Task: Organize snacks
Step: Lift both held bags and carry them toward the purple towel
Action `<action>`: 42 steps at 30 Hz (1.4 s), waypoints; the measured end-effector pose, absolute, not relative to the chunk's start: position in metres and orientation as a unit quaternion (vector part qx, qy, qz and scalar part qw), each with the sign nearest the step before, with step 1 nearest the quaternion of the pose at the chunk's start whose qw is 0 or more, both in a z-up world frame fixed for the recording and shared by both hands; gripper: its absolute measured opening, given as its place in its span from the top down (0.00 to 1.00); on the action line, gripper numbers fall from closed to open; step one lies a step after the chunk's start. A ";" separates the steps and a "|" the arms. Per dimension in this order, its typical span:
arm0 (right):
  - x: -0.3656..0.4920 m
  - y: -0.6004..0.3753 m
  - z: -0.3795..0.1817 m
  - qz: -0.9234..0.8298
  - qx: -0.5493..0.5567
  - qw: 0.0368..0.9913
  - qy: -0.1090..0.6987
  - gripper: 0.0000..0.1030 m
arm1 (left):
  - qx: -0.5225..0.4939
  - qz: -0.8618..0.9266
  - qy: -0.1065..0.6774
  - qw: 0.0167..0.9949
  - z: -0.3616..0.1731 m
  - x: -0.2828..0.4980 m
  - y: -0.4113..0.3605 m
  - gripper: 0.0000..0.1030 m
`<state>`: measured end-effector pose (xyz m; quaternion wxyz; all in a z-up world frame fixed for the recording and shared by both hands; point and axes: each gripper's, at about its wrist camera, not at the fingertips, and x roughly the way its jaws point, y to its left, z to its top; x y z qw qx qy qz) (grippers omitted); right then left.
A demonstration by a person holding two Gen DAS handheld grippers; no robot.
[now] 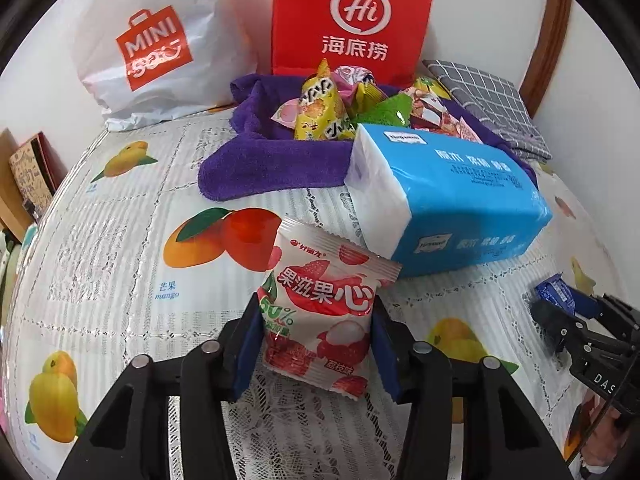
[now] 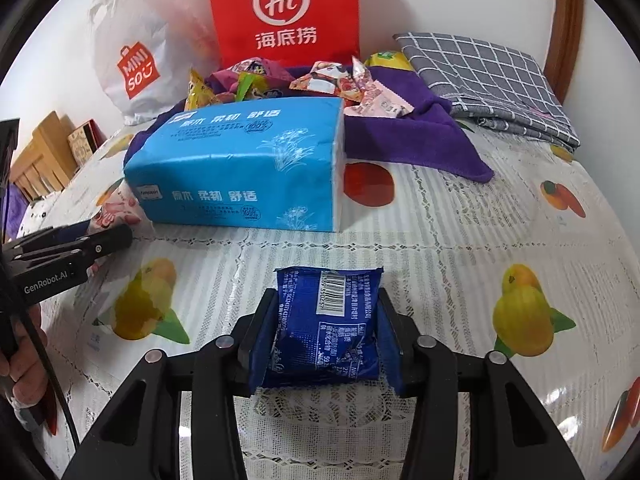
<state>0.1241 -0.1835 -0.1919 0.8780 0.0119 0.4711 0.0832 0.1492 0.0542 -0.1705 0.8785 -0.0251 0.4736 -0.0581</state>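
Note:
My left gripper is shut on a pink-and-white lychee candy packet, held just above the fruit-print tablecloth. My right gripper is shut on a blue foil snack packet with its barcode side up. In the left wrist view the right gripper shows at the right edge with the blue packet. In the right wrist view the left gripper shows at the left with the lychee packet. A pile of loose snack packets lies on a purple towel at the back.
A blue tissue pack lies in the middle, in front of the towel. A red Haidilao paper bag and a white Miniso bag stand against the wall. A folded grey checked cloth lies back right. Wooden items stand at the left.

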 end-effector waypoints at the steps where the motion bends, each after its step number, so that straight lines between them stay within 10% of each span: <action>1: 0.124 -0.185 -0.192 0.084 0.015 0.878 0.472 0.57 | -0.034 -0.062 0.476 0.877 -0.169 0.149 0.057 0.57; 42: 0.097 -0.220 -0.035 0.080 0.048 0.922 0.376 0.58 | -0.068 -0.155 0.410 0.896 -0.018 0.104 -0.017 0.58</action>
